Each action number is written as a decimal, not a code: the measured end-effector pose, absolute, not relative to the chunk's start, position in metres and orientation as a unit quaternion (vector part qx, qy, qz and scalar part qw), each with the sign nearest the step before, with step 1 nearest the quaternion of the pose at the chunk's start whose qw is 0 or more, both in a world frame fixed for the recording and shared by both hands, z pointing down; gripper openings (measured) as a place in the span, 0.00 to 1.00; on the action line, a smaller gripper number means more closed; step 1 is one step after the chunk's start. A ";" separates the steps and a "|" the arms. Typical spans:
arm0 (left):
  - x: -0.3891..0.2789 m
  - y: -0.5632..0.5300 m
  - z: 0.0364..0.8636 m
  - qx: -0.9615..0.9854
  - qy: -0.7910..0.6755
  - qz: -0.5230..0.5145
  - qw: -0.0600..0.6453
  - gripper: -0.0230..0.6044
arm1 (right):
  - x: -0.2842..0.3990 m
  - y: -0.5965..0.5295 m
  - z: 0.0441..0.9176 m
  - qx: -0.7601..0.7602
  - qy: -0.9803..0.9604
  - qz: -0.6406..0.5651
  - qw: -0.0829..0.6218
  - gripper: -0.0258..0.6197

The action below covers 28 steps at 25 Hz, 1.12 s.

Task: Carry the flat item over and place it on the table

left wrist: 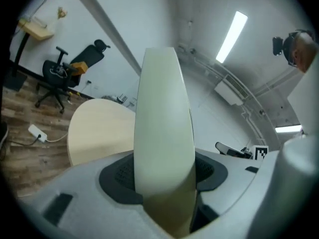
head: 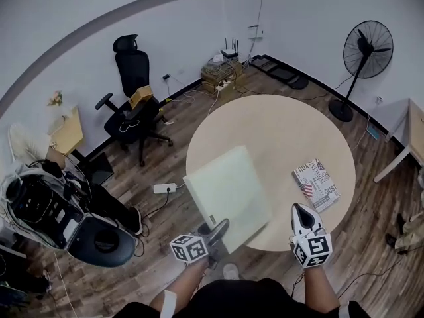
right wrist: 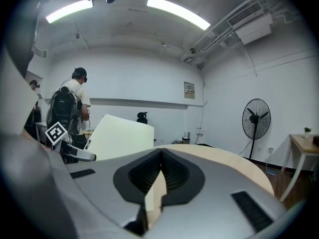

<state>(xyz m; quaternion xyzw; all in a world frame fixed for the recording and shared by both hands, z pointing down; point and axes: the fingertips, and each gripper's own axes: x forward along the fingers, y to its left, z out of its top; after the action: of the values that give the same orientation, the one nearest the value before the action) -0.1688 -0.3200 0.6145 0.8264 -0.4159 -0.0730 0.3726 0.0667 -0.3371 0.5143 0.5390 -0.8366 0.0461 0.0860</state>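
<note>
The flat item (head: 228, 194) is a pale green square pad. It is tilted over the near left edge of the round beige table (head: 278, 131). My left gripper (head: 215, 234) is shut on its near corner. In the left gripper view the pad (left wrist: 164, 133) stands edge-on between the jaws of the left gripper (left wrist: 164, 171), with the table (left wrist: 99, 128) beyond. My right gripper (head: 303, 218) hovers at the table's near edge, shut and holding nothing. In the right gripper view, above the right gripper (right wrist: 160, 153), the pad (right wrist: 122, 136) shows at left over the table (right wrist: 224, 158).
A printed book (head: 317, 184) lies on the table's right side. A black office chair (head: 132, 105) and a power strip (head: 164, 188) are on the floor to the left. A standing fan (head: 364, 52) is at the far right. A person with a backpack (right wrist: 70, 108) stands behind.
</note>
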 end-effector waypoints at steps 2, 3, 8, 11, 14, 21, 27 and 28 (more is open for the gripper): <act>-0.167 -0.331 0.627 0.818 -0.402 -0.080 0.404 0.44 | 0.069 -0.342 0.513 0.545 -0.832 0.041 0.088 0.04; -0.166 -0.336 0.633 0.813 -0.395 -0.081 0.420 0.44 | 0.070 -0.344 0.511 0.548 -0.831 0.039 0.089 0.04; -0.153 -0.353 0.658 0.786 -0.359 -0.090 0.496 0.44 | 0.084 -0.360 0.516 0.557 -0.824 0.046 0.091 0.04; -0.138 -0.360 0.669 0.766 -0.331 -0.103 0.541 0.44 | 0.093 -0.368 0.516 0.556 -0.824 0.050 0.094 0.04; -0.124 -0.367 0.681 0.755 -0.296 -0.121 0.573 0.44 | 0.101 -0.378 0.515 0.552 -0.827 0.051 0.096 0.04; -0.097 -0.386 0.714 0.727 -0.262 -0.117 0.624 0.44 | 0.123 -0.394 0.520 0.546 -0.830 0.057 0.099 0.04; -0.085 -0.392 0.733 0.721 -0.241 -0.089 0.643 0.44 | 0.139 -0.396 0.534 0.544 -0.829 0.070 0.110 0.04; -0.083 -0.392 0.736 0.720 -0.236 -0.086 0.647 0.44 | 0.141 -0.396 0.537 0.544 -0.828 0.072 0.111 0.04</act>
<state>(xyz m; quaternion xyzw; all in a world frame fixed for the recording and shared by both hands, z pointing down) -0.0831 -0.3919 0.7358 0.7202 -0.2358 -0.0859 0.6468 0.1412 -0.3960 0.5372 0.5441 -0.8285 0.0722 0.1112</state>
